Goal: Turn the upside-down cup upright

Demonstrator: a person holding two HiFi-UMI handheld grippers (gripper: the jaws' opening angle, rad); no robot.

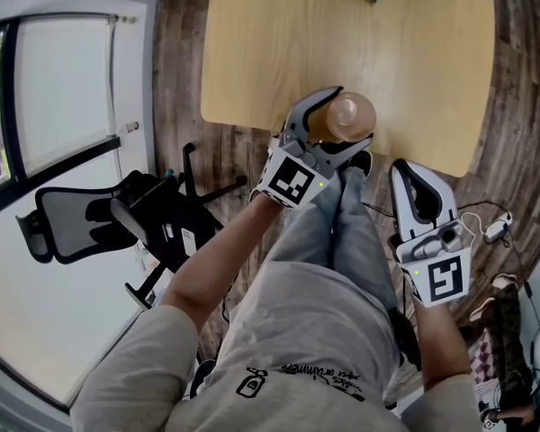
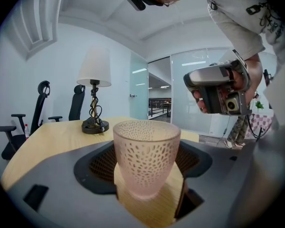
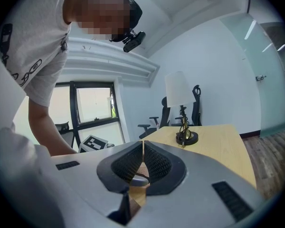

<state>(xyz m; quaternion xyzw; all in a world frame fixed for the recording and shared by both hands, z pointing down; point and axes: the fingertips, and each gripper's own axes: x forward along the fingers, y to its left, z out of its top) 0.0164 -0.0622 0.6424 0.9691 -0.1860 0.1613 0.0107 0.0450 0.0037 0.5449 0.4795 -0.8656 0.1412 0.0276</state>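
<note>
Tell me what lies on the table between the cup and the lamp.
Nothing: between the cup and the lamp the table is bare wood, as the left gripper view and the head view both show.

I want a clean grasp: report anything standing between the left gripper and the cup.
Nothing visible does: the cup stands on the table right between the jaws of the left gripper; the lamp sits well behind.

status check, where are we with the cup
Left gripper jaws flank the pink dimpled translucent cup, grip unclear; right gripper shut, empty. Cup upright on the pale wooden table. Nothing in the way.
</note>
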